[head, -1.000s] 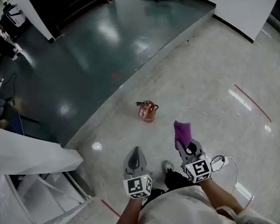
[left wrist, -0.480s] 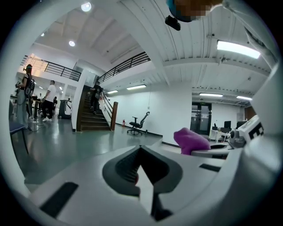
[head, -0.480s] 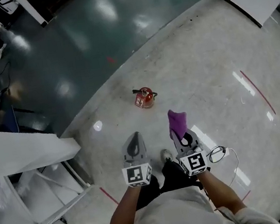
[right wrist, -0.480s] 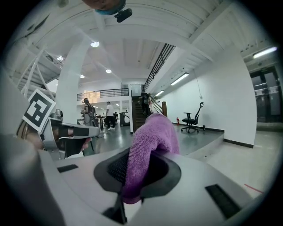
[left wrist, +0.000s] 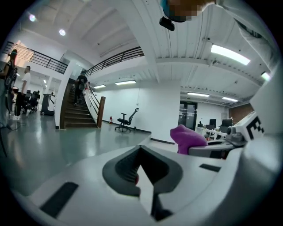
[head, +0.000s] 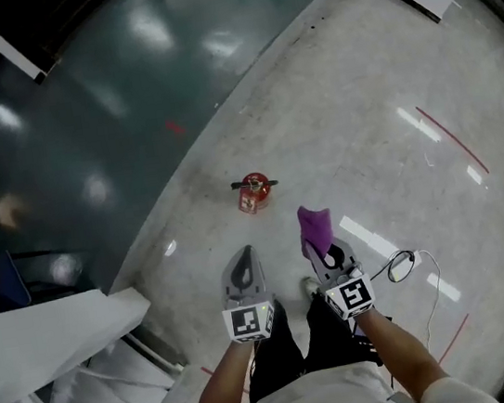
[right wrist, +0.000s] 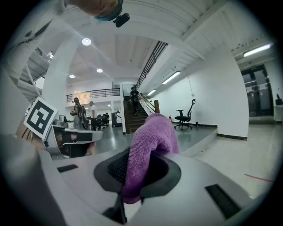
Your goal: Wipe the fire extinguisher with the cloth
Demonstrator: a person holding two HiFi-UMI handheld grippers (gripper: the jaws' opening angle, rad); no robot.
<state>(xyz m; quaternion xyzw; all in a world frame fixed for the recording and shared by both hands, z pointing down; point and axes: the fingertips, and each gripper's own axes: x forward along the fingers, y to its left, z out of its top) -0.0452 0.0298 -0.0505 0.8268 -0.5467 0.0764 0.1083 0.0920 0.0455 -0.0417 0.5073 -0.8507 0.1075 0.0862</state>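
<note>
Holding both grippers low over pale floor [head: 368, 160], side by side, tips forward. Pinching purple cloth [head: 314, 225] in right gripper [head: 320, 249], jaws pressed together on its lower fold, with the upper part bulging up and out past the fingertips. Keeping left gripper [head: 243, 265] empty, jaws closed on each other. Facing red extinguisher [head: 252, 192], upright on the floor ahead, black handle on top, well apart from both grippers and from the cloth, nearer the left gripper's line than the right's. Beyond it, dark glossy floor [head: 106, 105]. Beside right gripper, thin looped cable [head: 402, 263].
</note>
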